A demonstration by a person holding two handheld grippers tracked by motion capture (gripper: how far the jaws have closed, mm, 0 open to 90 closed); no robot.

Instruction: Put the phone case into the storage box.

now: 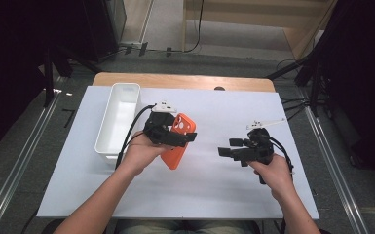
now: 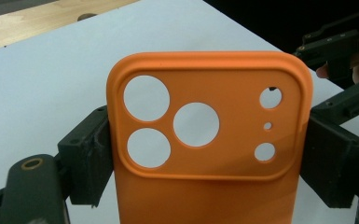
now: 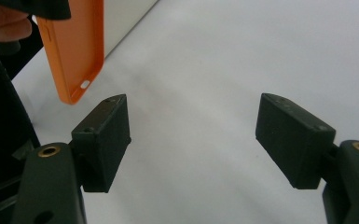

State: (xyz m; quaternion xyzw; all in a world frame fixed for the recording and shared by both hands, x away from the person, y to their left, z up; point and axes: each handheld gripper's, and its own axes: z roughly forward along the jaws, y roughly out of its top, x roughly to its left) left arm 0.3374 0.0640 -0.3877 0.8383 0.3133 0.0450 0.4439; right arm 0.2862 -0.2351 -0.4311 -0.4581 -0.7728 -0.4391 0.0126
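Jaws of my left gripper [image 2: 205, 154] are clamping the orange case [image 2: 210, 140] by its two long sides, holding it up above the white table [image 1: 214, 185] with the camera holes facing me. In the high view the case [image 1: 178, 141] is hanging just right of the white bin [image 1: 119, 119]. I am holding my right gripper [image 3: 193, 135] wide open and empty, near the case's lower end but apart from it.
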